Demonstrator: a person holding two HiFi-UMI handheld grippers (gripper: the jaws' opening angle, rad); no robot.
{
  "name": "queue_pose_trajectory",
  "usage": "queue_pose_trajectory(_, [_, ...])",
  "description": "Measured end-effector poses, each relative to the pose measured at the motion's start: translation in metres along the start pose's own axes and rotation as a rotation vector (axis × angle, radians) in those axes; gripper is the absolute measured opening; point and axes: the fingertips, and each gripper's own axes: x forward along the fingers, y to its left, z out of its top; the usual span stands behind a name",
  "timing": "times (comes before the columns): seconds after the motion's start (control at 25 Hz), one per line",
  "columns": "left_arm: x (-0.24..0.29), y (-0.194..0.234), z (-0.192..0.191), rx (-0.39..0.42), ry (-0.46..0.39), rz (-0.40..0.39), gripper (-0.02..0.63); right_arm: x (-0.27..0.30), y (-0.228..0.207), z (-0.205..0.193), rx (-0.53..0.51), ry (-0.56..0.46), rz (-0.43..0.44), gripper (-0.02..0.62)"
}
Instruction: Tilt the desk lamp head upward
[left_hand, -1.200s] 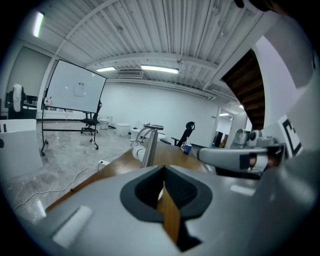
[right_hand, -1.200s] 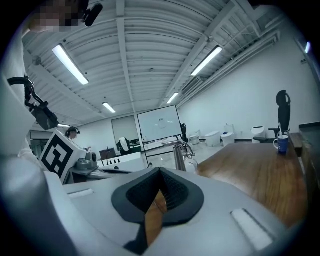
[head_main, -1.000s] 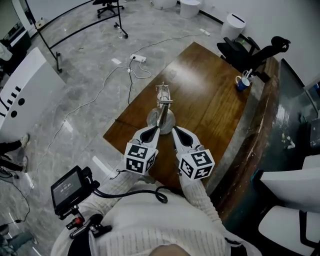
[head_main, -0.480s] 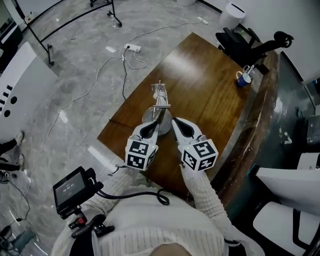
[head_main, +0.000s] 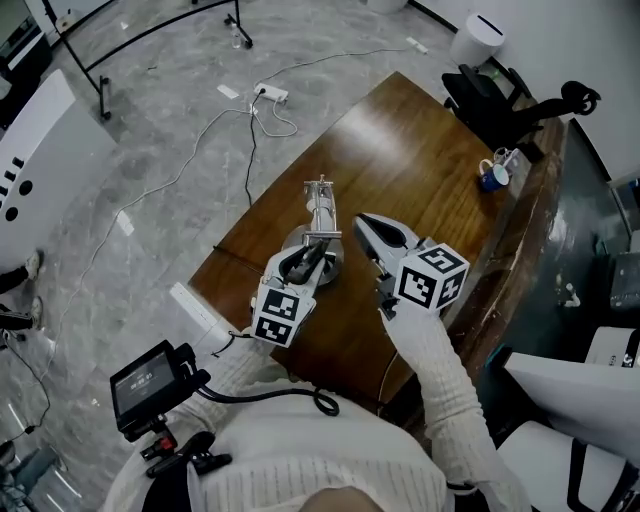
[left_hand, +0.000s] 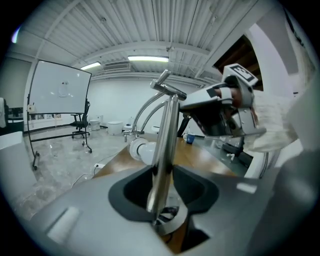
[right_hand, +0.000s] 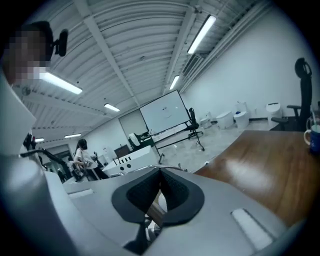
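worktop (head_main: 420, 170): carrying the lamp near its left edge | lamp (head_main: 321, 205): standing on its round base | left gripper (head_main: 308, 262): jaws opening, lamp arm standing between them | right gripper (head_main: 364, 221): jaws sitting together, empty, hovering just right of lamp

open desk (head_main: 400, 150) beyond lamp (head_main: 322, 215); mug (head_main: 491, 176) at edge

White knit sleeves (head_main: 432, 352) meet grey hand-held grippers (head_main: 312, 258) (head_main: 362, 222) bearing black-padded jaws and black-and-white marker cubes (head_main: 279, 316) (head_main: 432, 281).
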Motion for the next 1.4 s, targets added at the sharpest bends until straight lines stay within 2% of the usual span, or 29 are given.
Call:
queue_pose_trajectory(0.04, [0.0, -0.001, 0.0, 0.003, -0.005, -0.002, 0.121, 0.004, 0.0, 0.004, 0.031, 0.016, 0.039, -0.005])
queue_pose_trajectory(0.08, [0.0, -0.002, 0.0, 0.011, -0.009, -0.003, 0.126, 0.008, 0.0, 0.008, 0.07, 0.029, 0.079, 0.022])
queue_pose_trajectory(0.12, [-0.001, -0.003, 0.001, 0.024, -0.012, -0.002, 0.128, 0.011, 0.0, 0.013, 0.116, 0.04, 0.12, 0.074])
queue_pose_trajectory(0.2, [-0.001, -0.004, 0.002, 0.044, -0.017, 0.001, 0.134, 0.018, 0.001, 0.022, 0.223, 0.063, 0.203, 0.086])
queue_pose_trajectory(0.4, [-0.001, -0.006, 0.007, 0.043, -0.025, 0.004, 0.147, 0.031, 0.009, 0.028, 0.592, 0.138, 0.388, 0.136])
queue_pose_trajectory(0.48, [-0.002, -0.008, 0.009, 0.039, -0.03, 0.003, 0.152, 0.035, 0.011, 0.022, 0.686, 0.187, 0.423, 0.164])
queue_pose_trajectory(0.56, [-0.003, -0.008, 0.011, 0.038, -0.04, 0.002, 0.155, 0.04, 0.008, 0.012, 0.714, 0.238, 0.426, 0.184])
queue_pose_trajectory(0.64, [-0.002, -0.006, 0.013, 0.037, -0.05, 0.002, 0.16, 0.046, 0.003, 0.009, 0.78, 0.242, 0.438, 0.184])
queue_pose_trajectory(0.72, [-0.003, -0.005, 0.014, 0.034, -0.056, 0.007, 0.16, 0.054, 0.002, 0.011, 0.834, 0.23, 0.46, 0.167])
queue_pose_trajectory(0.88, [-0.009, -0.007, 0.013, 0.025, -0.059, 0.015, 0.163, 0.056, 0.006, 0.004, 0.878, 0.246, 0.499, 0.127])
queue_pose_trajectory(1.08, [-0.013, -0.009, 0.018, 0.023, -0.07, 0.021, 0.163, 0.061, 0.017, 0.006, 0.951, 0.25, 0.573, 0.16])
queue_pose_trajectory(1.28, [-0.012, -0.008, 0.018, 0.025, -0.07, 0.022, 0.163, 0.081, 0.035, 0.006, 0.966, 0.296, 0.661, 0.146])
queue_pose_trajectory(1.4, [-0.011, -0.009, 0.015, 0.032, -0.068, 0.018, 0.163, 0.086, 0.036, 0.004, 0.973, 0.308, 0.717, 0.16])
